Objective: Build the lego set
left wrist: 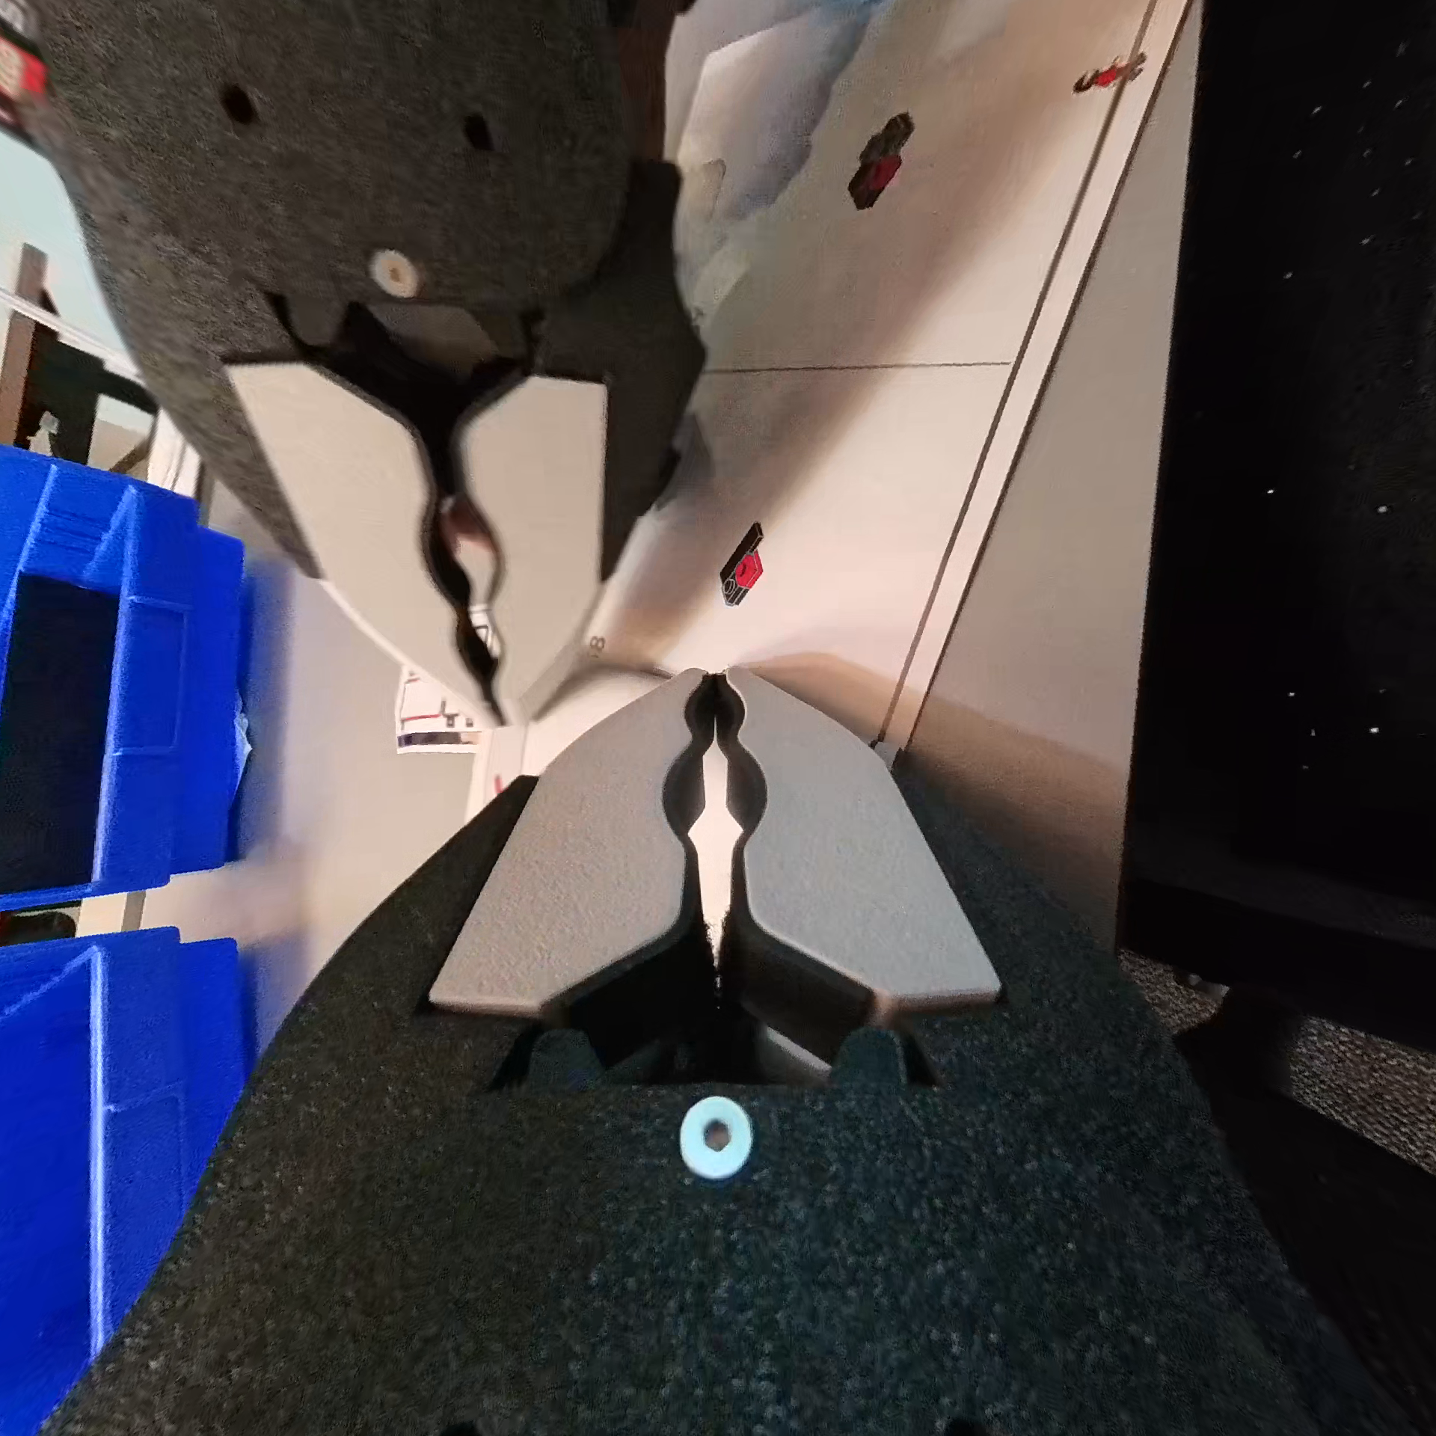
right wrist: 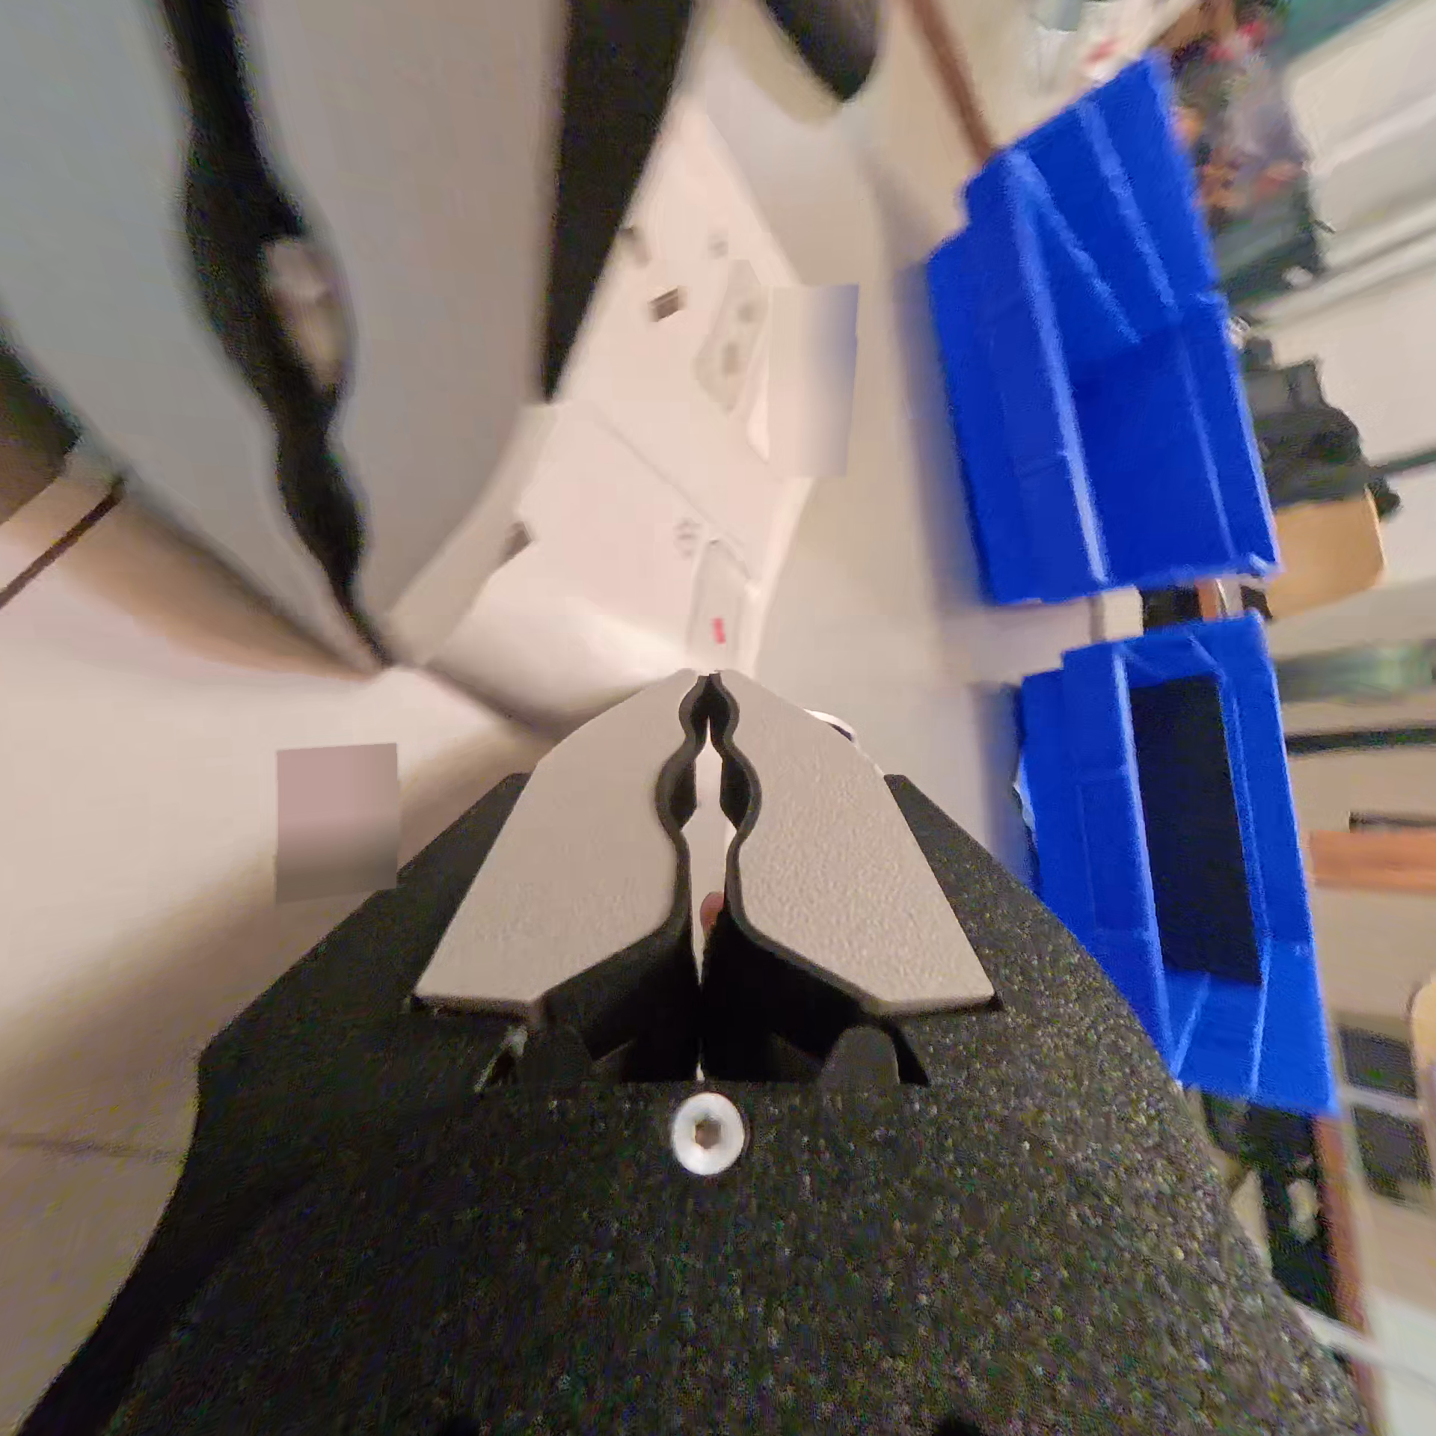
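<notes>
Both grippers were tilted sideways over the white worktop (left wrist: 816,435), tips nearly meeting. The left gripper (left wrist: 716,680) and the right gripper (right wrist: 711,678) each had their jaws closed and held nothing visible.

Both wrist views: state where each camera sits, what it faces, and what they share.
Left wrist view: on the left hand-held gripper, facing the pale table with small red-and-black pieces; right hand-held gripper enters upper left.
Right wrist view: on the right hand-held gripper, facing white sheets; left one upper left.
Shared: blue bins.
</notes>
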`<action>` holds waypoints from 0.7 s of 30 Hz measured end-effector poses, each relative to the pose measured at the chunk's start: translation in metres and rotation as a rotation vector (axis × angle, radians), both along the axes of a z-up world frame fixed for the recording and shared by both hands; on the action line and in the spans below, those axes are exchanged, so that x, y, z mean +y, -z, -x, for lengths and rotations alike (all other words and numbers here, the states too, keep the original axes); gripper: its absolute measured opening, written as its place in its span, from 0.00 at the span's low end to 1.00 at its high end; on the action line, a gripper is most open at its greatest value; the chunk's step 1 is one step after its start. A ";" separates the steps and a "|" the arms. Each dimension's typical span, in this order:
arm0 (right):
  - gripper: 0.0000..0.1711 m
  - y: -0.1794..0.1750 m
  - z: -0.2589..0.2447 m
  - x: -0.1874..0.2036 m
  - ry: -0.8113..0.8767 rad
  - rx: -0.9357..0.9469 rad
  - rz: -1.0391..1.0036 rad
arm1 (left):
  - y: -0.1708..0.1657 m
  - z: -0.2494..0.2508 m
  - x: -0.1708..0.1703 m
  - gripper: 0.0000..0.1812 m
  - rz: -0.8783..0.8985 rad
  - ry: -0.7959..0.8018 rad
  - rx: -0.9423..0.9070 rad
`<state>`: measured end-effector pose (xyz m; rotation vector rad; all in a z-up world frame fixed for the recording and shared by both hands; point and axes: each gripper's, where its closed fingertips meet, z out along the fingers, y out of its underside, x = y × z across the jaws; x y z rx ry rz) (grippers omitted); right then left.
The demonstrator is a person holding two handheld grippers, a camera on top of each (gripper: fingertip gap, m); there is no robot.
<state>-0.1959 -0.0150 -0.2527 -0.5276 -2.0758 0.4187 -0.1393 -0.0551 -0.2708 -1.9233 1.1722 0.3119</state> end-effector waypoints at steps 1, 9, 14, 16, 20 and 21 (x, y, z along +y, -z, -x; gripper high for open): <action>0.00 -0.010 0.004 0.005 0.059 0.054 0.079 | 0.000 0.000 0.000 0.00 0.003 0.000 0.002; 0.00 -0.032 -0.018 0.008 0.189 -0.042 0.206 | -0.030 0.025 -0.008 0.00 -0.070 -0.064 -0.135; 0.21 -0.014 -0.070 -0.046 0.200 -0.303 0.613 | -0.059 0.118 -0.023 0.00 -0.087 -0.320 -0.262; 0.27 0.017 -0.085 -0.034 0.262 -0.376 0.517 | -0.062 0.134 -0.020 0.00 -0.072 -0.373 -0.398; 0.08 0.022 -0.127 -0.016 0.213 -0.445 0.545 | -0.071 0.118 -0.015 0.02 -0.110 -0.332 -0.507; 0.07 0.022 -0.142 -0.007 0.202 -0.480 0.512 | -0.065 0.113 -0.014 0.03 -0.087 -0.323 -0.473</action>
